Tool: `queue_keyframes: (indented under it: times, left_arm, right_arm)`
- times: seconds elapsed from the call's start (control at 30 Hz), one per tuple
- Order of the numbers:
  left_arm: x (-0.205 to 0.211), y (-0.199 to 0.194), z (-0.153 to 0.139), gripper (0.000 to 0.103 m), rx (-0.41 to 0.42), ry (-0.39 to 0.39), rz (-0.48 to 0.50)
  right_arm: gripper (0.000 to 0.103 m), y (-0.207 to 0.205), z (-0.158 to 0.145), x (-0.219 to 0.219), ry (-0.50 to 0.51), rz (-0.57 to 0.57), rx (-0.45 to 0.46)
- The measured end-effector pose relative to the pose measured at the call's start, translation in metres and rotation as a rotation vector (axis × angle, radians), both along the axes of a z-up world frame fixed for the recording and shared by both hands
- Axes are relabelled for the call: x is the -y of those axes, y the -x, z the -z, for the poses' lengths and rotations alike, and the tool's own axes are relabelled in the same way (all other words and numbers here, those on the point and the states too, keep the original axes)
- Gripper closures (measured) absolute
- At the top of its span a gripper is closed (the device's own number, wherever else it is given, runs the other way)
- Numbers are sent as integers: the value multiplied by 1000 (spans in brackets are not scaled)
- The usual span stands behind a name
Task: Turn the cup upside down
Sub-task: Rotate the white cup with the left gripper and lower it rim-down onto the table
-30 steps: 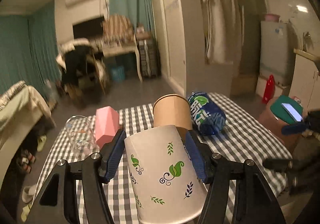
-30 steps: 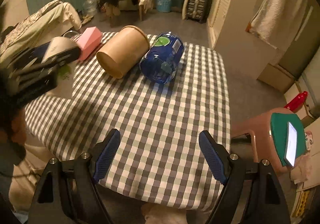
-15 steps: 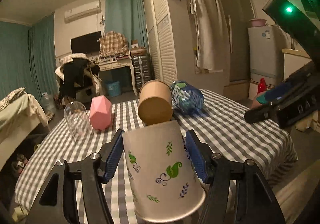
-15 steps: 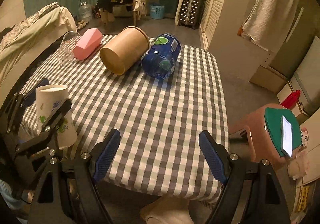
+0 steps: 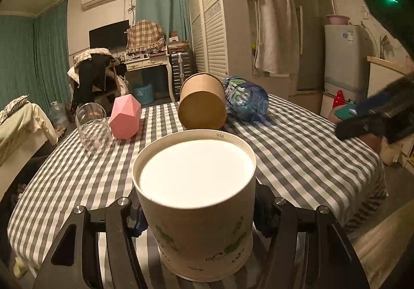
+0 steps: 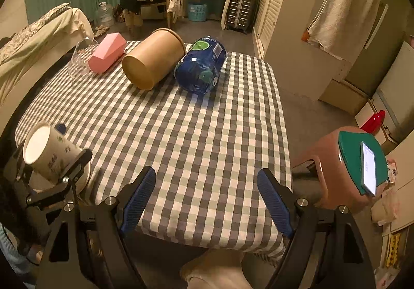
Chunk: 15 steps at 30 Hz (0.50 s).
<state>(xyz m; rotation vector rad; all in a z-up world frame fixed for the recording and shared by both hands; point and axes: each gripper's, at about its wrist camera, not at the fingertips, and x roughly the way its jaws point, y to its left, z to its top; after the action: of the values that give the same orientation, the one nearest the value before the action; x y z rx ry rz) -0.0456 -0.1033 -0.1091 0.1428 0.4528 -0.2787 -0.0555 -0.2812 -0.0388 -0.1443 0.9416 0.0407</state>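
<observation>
While the left claw (image 5: pixel 199 214) pinches the white leaf-printed paper cup (image 5: pixel 196 196) base-up at the table's (image 6: pixel 196 134) near-left corner, the right claw (image 6: pixel 207 201) hangs spread, empty, above the near edge.

far edge of surface (image 6: pixel 181 134): glass (image 6: pixel 79 61), pink block (image 6: pixel 106 55), paper tub (image 6: pixel 152 59), bottle (image 6: pixel 200 66), left to right
paper cup (image 6: pixel 49 152): near left corner, in left gripper (image 6: pixel 51 159)
stool (image 6: pixel 328 159): right of surface

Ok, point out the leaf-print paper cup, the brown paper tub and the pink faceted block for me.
leaf-print paper cup (image 5: pixel 196 175): left wrist view, on its white upturned base.
brown paper tub (image 6: pixel 157 55): right wrist view, on its side wall.
pink faceted block (image 5: pixel 125 118): left wrist view, on its front facet.
</observation>
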Motion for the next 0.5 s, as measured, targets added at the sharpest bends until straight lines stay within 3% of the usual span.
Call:
queue_keyframes:
  times: [0.27, 0.3, 0.33, 0.37, 0.5]
  left_arm:
    - [-3, -37, -2, 37, -73, 52, -22]
    - [-5, -38, -4, 27, -85, 62, -18]
    - [-5, -36, -6, 9, -88, 64, -20]
    - [-6, -33, -9, 1, -77, 60, -33]
    - [-6, -20, -28, 0, -49, 44, -7]
  right_arm:
    - [22, -4, 6, -3, -3, -3, -13]
    - [22, -4, 6, -4, -8, -5, -11]
    - [22, -4, 5, -4, -13, -8, -7]
    - [22, -3, 4, -4, -16, -10, -1]
    - [22, 0, -1, -6, -35, -10, 24]
